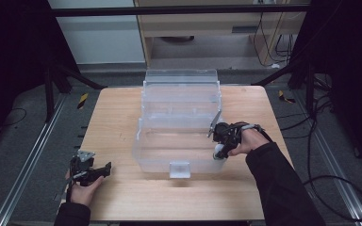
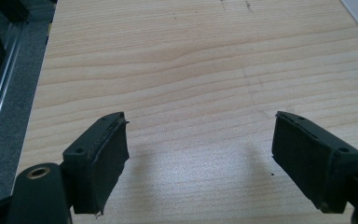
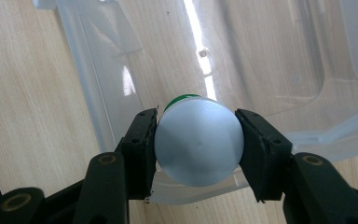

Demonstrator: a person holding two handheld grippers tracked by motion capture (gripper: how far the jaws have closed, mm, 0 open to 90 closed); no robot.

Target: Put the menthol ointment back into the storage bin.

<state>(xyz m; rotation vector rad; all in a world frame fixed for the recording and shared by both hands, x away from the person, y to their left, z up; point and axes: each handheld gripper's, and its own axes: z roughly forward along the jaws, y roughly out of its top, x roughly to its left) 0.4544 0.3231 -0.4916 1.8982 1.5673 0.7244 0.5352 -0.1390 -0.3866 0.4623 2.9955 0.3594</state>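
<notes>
Two grippers: the right gripper point(image 3: 198, 144) at frame centre clamps a white-capped green bottle point(image 3: 199, 142) over the clear plastic bin point(image 1: 181, 117); the left gripper point(image 2: 200, 161) gapes wide above the wooden table point(image 2: 191, 60)

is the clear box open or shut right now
Open. In the high view the clear box has its lid tilted back, and the right claw holds a round white-capped container above its bare interior.
</notes>
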